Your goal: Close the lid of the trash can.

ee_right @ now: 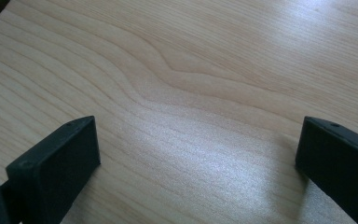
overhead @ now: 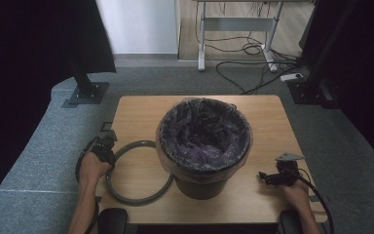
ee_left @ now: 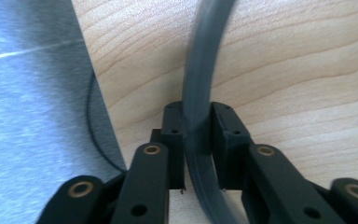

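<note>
A grey plastic ring (overhead: 141, 200) lies flat on the left part of the wooden table (overhead: 136, 112), its right side against a dark bin (overhead: 199, 187). The bin is lined with a dark purple bag (overhead: 204, 131) folded over its rim. My left gripper (overhead: 110, 155) is at the ring's left arc, near the table's left edge. In the left gripper view the gripper (ee_left: 198, 126) is shut on the ring (ee_left: 205, 56), both pads pressed on the band. My right gripper (overhead: 264, 176) rests right of the bin. It stands open (ee_right: 198, 140) over bare wood, with nothing between its fingers (ee_right: 60, 158).
Grey carpet (overhead: 39, 146) surrounds the table, close to its left edge (ee_left: 28, 93). Black stand bases (overhead: 85, 92) sit at the back left and back right. A white desk frame (overhead: 233, 24) and loose cables (overhead: 253, 68) lie beyond the table.
</note>
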